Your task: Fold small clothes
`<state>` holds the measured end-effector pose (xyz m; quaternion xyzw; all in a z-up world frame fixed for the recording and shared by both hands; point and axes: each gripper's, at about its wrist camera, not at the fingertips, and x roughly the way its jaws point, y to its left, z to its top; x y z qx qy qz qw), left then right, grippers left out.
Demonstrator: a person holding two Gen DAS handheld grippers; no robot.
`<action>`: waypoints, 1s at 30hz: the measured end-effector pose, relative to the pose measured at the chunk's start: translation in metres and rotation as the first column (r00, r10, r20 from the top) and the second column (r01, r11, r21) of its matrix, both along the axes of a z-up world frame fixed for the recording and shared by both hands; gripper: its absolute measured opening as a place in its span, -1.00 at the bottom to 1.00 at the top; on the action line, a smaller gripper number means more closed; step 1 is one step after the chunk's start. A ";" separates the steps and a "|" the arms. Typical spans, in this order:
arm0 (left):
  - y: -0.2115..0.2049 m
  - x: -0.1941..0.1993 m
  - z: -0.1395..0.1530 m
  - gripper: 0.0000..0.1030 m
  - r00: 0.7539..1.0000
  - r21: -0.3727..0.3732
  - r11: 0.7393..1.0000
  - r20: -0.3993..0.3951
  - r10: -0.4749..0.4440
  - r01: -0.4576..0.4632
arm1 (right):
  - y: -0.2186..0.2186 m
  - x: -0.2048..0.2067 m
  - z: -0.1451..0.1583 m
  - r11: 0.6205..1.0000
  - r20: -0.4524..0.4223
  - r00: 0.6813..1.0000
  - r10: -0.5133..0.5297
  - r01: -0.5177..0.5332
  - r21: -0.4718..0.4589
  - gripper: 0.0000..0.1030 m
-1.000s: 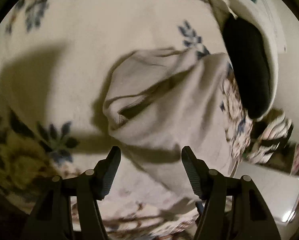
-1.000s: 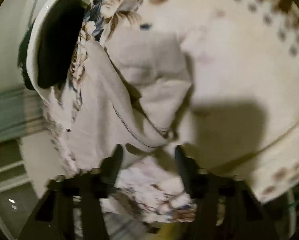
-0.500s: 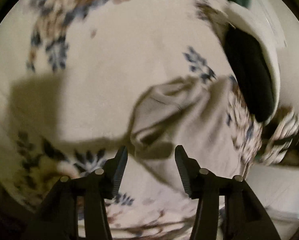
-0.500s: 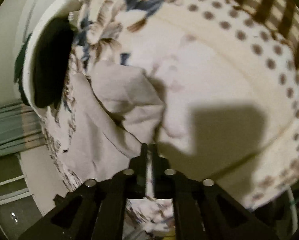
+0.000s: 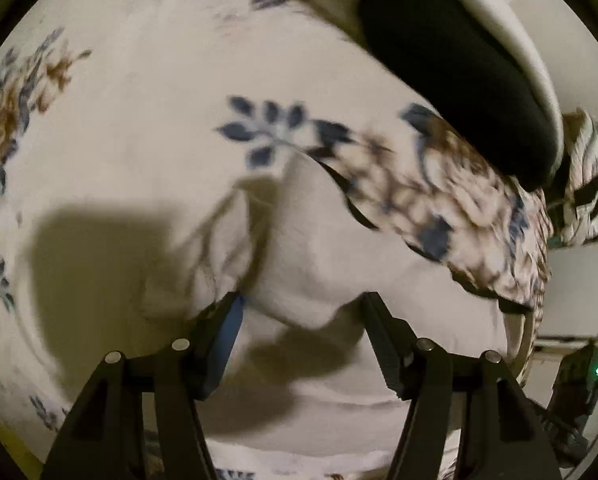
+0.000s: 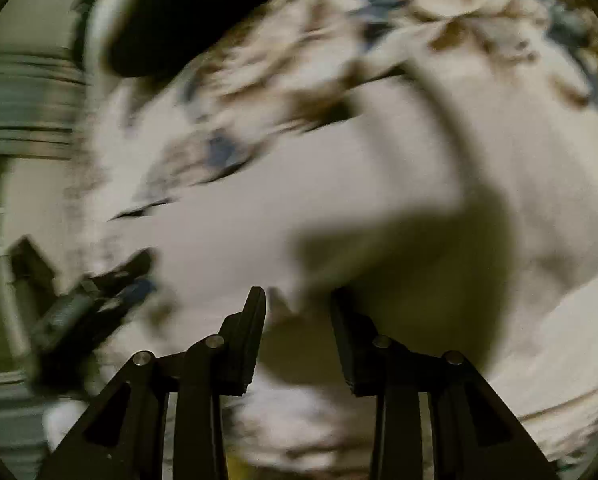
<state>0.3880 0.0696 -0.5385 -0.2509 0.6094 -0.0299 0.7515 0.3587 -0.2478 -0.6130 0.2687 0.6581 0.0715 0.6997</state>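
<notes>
Currently both my grippers hang over the floral bedspread (image 5: 147,128), jaws parted, holding nothing. The left gripper (image 5: 301,304) stands wide, a lobe of the pale grey garment (image 5: 323,248) between its fingertips. The right gripper (image 6: 299,300) is narrower, the cloth's edge just ahead. The garment runs toward the bed's right edge. Left sits nearer, I judge. No legible writing.

A cream bedspread (image 5: 139,128) with blue and brown flowers carries everything. The pale grey garment (image 5: 319,248) lies crumpled on it. Beyond the garment sits a dark cushion (image 5: 451,80).
</notes>
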 end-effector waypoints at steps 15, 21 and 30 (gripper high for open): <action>-0.025 -0.013 0.062 0.18 0.989 0.082 0.992 0.102 -0.109 0.101 | -0.074 -0.021 0.067 0.952 0.138 0.975 -0.174 0.203 -0.229 0.28; -0.046 0.021 0.021 0.19 0.980 0.152 0.971 0.037 -0.195 0.187 | 0.007 0.012 0.061 0.962 0.210 0.977 0.042 0.017 -0.272 0.52; -0.001 0.039 0.016 0.18 0.996 0.002 0.996 0.027 -0.087 0.087 | -0.029 0.033 0.021 0.930 0.142 0.990 0.014 0.039 -0.366 -0.40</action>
